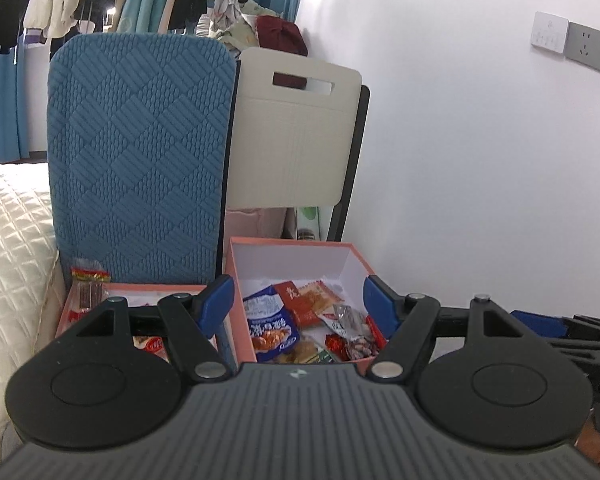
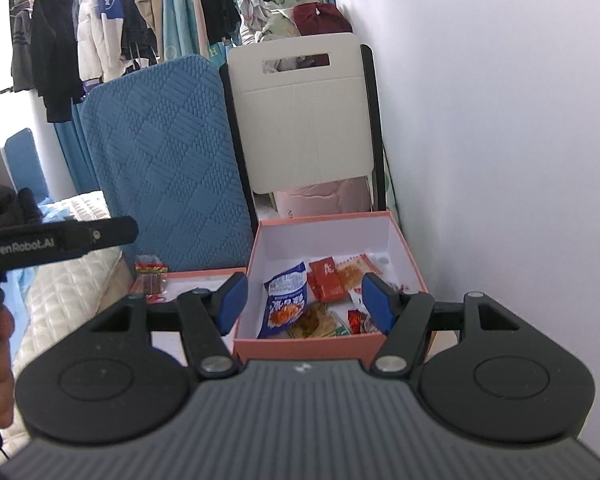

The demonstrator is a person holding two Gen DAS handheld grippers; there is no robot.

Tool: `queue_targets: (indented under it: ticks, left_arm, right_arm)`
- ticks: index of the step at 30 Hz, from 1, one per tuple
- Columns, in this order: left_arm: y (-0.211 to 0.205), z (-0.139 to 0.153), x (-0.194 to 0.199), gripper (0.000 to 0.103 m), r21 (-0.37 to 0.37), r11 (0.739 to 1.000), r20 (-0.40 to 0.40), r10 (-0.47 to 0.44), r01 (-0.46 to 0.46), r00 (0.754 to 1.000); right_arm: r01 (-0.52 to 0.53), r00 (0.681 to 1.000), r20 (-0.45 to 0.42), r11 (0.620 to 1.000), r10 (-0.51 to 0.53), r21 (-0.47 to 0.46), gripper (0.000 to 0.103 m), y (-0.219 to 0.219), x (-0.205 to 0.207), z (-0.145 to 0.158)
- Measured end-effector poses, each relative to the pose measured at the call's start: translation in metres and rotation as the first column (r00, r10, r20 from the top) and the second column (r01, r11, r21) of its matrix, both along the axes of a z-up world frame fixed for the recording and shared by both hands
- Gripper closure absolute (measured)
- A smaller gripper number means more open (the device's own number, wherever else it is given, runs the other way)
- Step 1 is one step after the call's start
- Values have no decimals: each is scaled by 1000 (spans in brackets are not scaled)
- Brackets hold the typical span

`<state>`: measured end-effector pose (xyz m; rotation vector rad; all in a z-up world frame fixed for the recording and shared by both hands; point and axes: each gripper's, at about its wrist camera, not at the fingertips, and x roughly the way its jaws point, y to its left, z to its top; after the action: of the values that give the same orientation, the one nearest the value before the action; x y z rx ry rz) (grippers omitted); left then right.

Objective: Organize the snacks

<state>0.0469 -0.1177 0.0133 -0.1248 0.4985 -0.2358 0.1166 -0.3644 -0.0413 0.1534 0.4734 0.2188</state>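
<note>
A pink box (image 1: 352,258) (image 2: 404,248) with white inner walls stands ahead by the wall, holding several snack packets. Among them are a blue-and-white bag (image 1: 270,322) (image 2: 286,300) and a red packet (image 1: 300,300) (image 2: 326,278). To its left lies a shallow pink lid (image 1: 148,290) (image 2: 204,274) with a red-topped snack pack (image 1: 90,286) (image 2: 151,276) at its far corner. My left gripper (image 1: 300,306) hangs open above the box's near side, nothing between its blue pads. My right gripper (image 2: 302,302) is open too, short of the box, empty.
A blue quilted cushion (image 1: 140,176) (image 2: 168,160) and a folded white chair (image 1: 296,140) (image 2: 308,116) stand upright behind the boxes. A white wall (image 1: 480,160) (image 2: 500,140) runs along the right. A cream quilted bed (image 1: 12,248) (image 2: 64,280) lies left. Clothes hang at the back.
</note>
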Motion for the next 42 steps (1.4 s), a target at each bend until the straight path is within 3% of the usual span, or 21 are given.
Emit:
queue_targets:
  ticks: [13, 39, 42]
  left_arm:
    - [2, -25, -15, 27, -8, 1000, 11, -10, 10, 1000]
    - [8, -20, -25, 27, 14, 1000, 19, 14, -14, 1000]
    - [10, -20, -26, 22, 9, 1000, 18, 25, -25, 1000]
  right_arm:
    - [32, 999, 28, 999, -32, -2, 38, -5, -13, -22]
    - [24, 999, 37, 1000, -23, -7, 38, 1, -27, -31]
    - [34, 999, 41, 999, -34, -14, 34, 1, -26, -32]
